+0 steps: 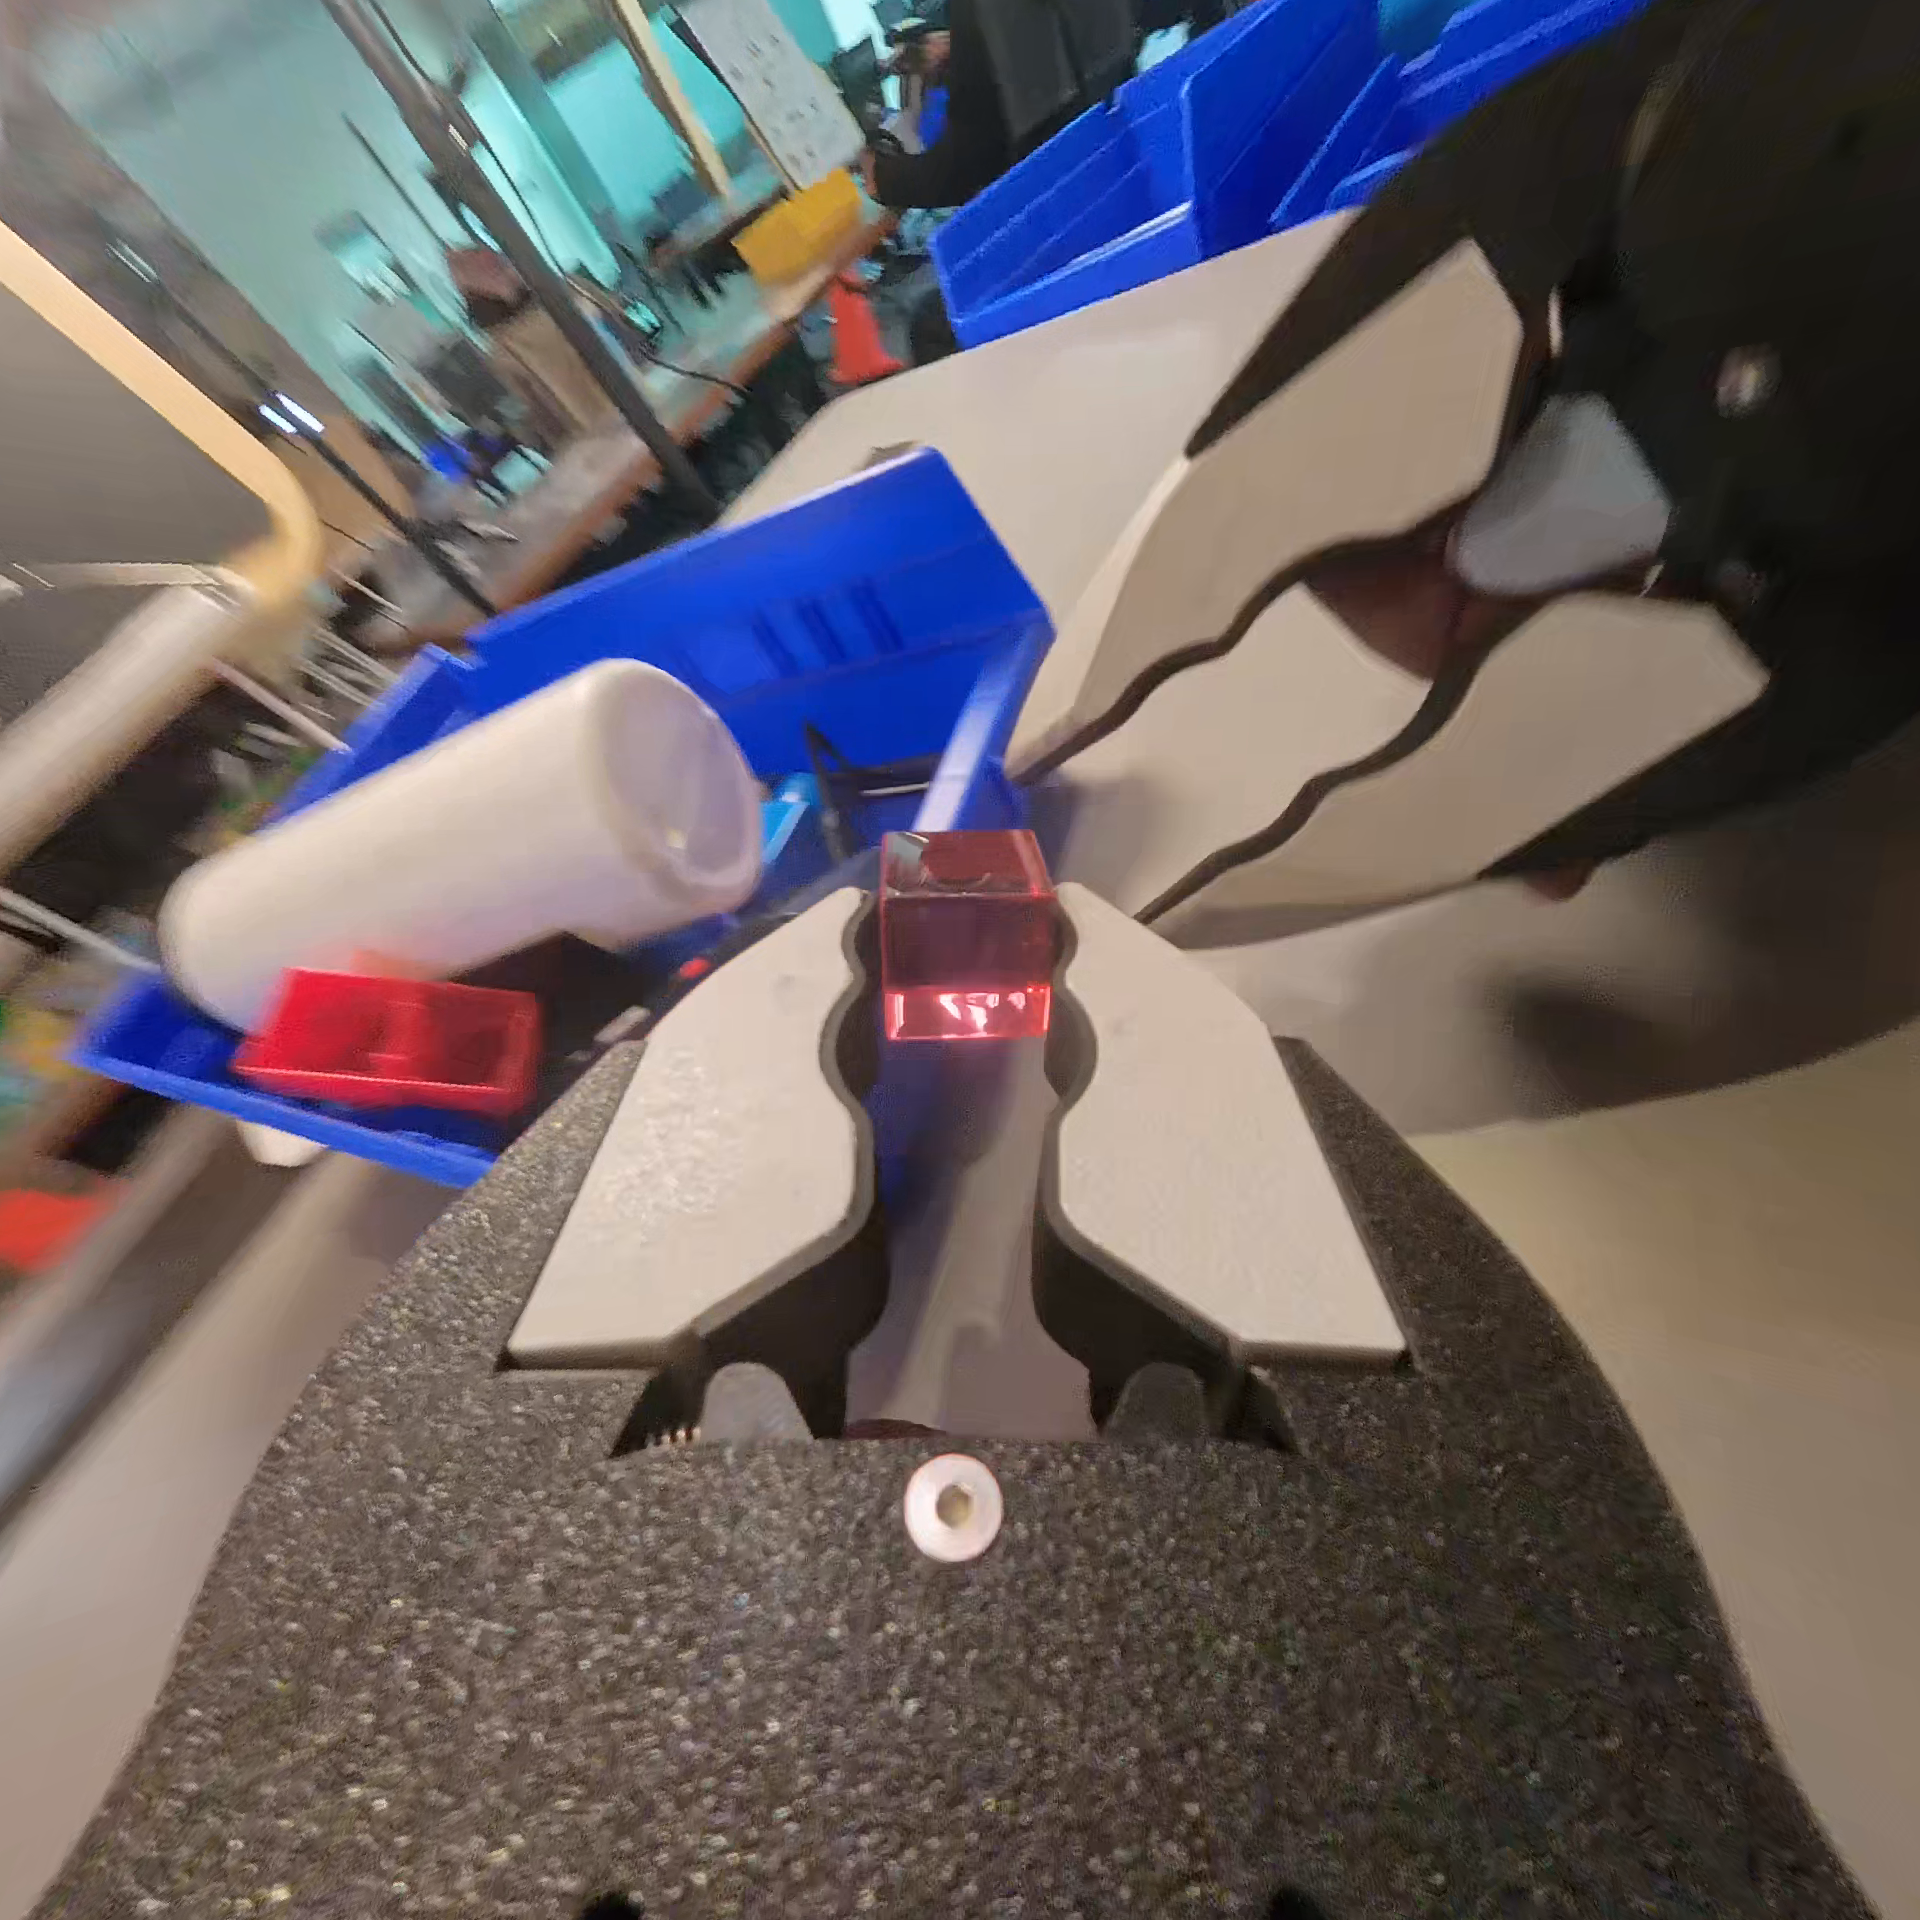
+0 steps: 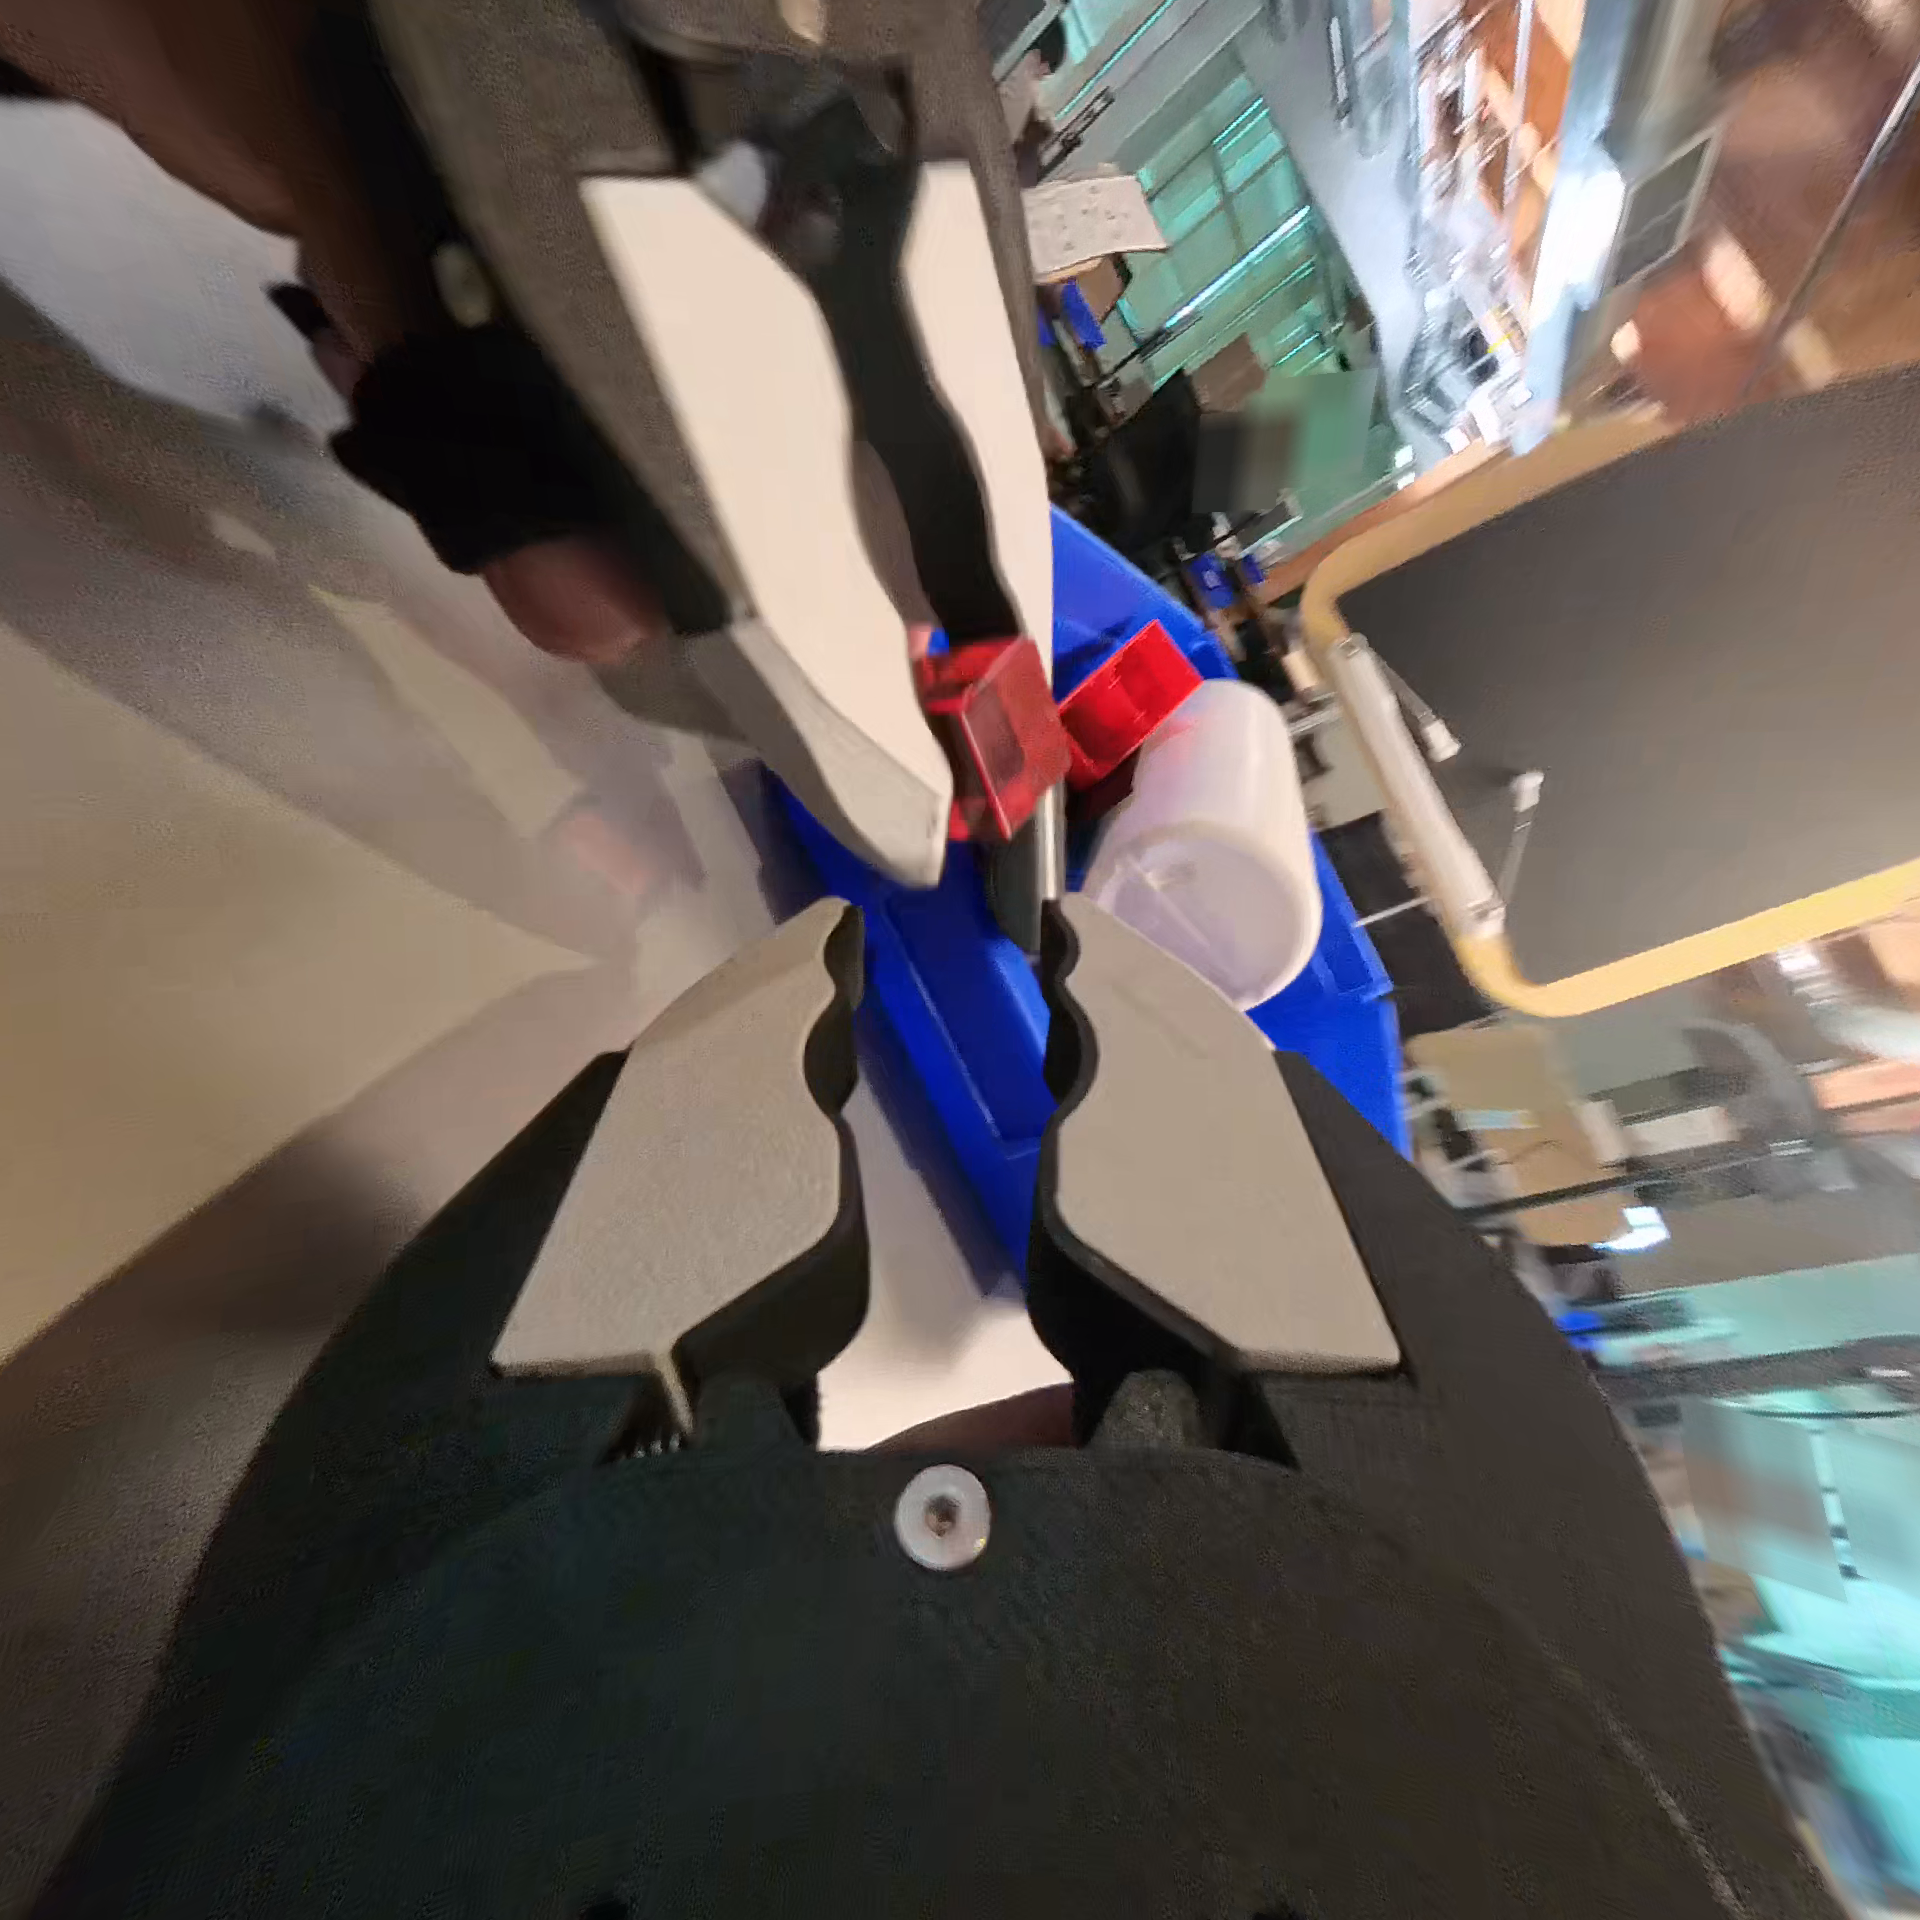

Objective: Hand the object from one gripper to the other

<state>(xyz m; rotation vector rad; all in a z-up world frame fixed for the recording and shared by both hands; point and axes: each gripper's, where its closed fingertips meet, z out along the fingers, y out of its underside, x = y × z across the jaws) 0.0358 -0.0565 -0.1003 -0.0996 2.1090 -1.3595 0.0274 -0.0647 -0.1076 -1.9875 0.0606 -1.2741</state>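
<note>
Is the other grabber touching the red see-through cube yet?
Apart. In the right wrist view, the right hand-held gripper sits open, its tips short of the red cube, with blue bin showing between them. The left hand-held gripper holds the cube.

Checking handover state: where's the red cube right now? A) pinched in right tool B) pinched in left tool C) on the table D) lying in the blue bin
B: the red cube sits clamped at the left tool tips; the right tool is open and empty, short of it.
</note>
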